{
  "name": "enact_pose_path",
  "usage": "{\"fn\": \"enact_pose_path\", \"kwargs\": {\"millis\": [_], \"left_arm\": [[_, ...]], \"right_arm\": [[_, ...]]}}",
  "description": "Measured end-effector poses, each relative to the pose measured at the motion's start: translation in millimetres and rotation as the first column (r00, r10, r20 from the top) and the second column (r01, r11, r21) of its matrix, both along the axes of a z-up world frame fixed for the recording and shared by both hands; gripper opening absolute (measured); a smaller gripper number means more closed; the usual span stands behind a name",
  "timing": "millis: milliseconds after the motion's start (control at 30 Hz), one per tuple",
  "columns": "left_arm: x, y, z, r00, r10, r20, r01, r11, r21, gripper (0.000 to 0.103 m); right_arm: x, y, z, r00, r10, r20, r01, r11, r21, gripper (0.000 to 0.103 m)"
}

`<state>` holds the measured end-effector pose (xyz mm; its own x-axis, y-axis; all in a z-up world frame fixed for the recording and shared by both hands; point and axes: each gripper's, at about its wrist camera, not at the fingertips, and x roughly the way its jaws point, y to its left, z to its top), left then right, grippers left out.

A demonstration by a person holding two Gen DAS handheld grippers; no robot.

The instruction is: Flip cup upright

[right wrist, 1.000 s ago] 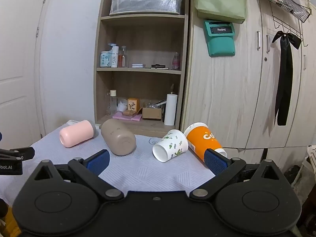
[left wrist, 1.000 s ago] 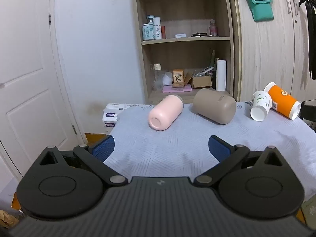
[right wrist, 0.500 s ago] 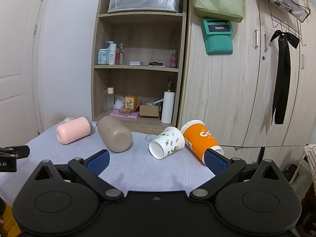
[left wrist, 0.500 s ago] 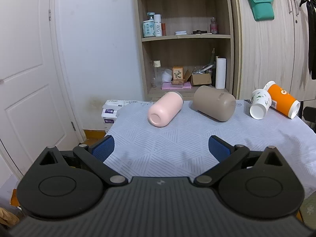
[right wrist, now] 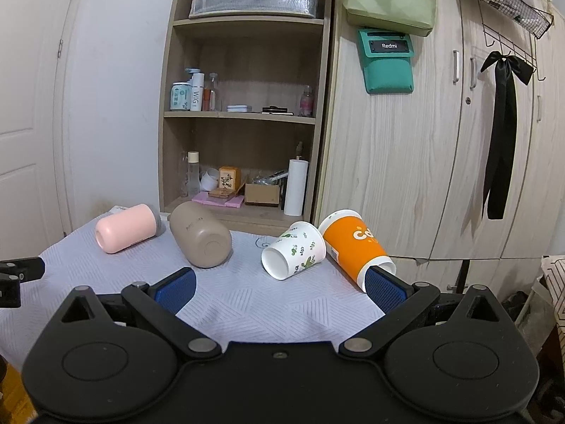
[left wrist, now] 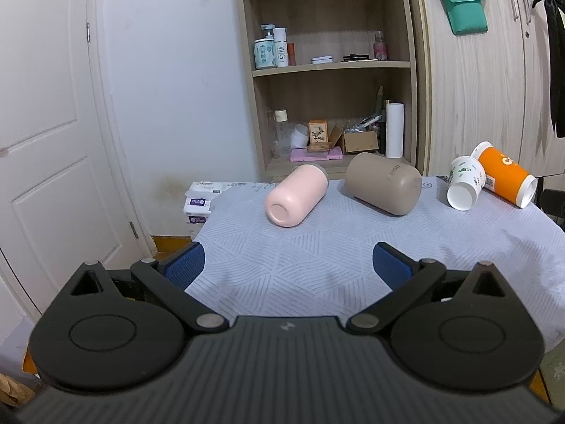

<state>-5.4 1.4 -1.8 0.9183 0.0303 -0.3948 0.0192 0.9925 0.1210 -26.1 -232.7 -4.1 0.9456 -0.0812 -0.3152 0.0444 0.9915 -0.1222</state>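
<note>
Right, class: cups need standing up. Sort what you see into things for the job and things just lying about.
For the job: pink cup, brown cup, white leafy cup, orange cup, left tongs, right tongs, both open.

Lying about: shelf bottles, paper roll, teal pouch, black ribbon.

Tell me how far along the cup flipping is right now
Nothing looks done yet. All four cups lie on their sides on the gray cloth: the pink cup, the taupe cup, the white leaf-print paper cup and the orange paper cup. Nothing is in hand: the left gripper and right gripper are both open, short of the cups. All four flips remain.
</note>
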Motion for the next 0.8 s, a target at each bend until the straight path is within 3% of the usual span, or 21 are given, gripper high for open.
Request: {"fn": "enact_pose_path", "kwargs": {"millis": [400,800], "left_arm": [[-3.0,-3.1,-1.5,1.000,-0.007,-0.005,0.007,1.000,0.026,0.103],[-6.3,-1.1,0.9,0.999,-0.039,-0.005,0.039,0.999,-0.002,0.103]], "right_arm": [[0.7,0.8,-1.8,1.000,0.002,-0.012,-0.002,1.000,-0.013,0.103],[1.6,1.2,-3.6,1.000,0.003,-0.016,-0.003,1.000,-0.019,0.103]]}}
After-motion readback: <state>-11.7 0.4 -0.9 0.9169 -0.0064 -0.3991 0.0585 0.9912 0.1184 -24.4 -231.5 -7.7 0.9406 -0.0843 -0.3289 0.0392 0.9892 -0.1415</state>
